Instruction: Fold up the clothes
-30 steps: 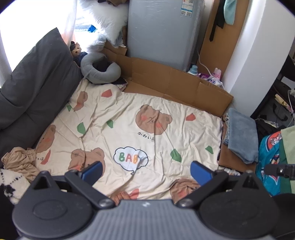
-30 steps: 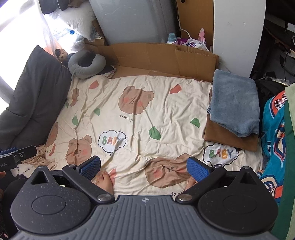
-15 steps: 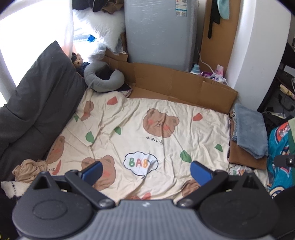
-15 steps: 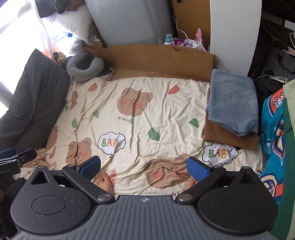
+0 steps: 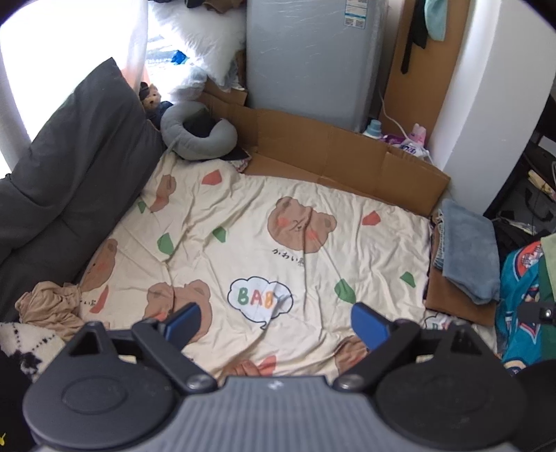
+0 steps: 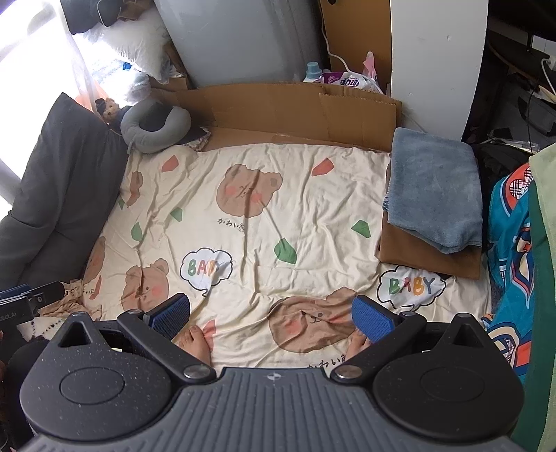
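Spreading between dark cushion (image 6: 62, 180) and folded stack (image 6: 434, 194), bear sheet (image 6: 260, 222) lies bare.

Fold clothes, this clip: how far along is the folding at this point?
Done: a grey towel lies folded on a brown garment at the sheet's right edge. In hand: nothing; the left hand-held gripper and right hand-held gripper are both open and empty. Left: the crumpled tan garment at the left.

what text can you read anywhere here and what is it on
"BABY": speech bubbles printed on the bear sheet.
Japanese script under the bears: too small to read reliably.
Label on the grey appliance: too small to read.
Print on the bag behind the cardboard: blurred.
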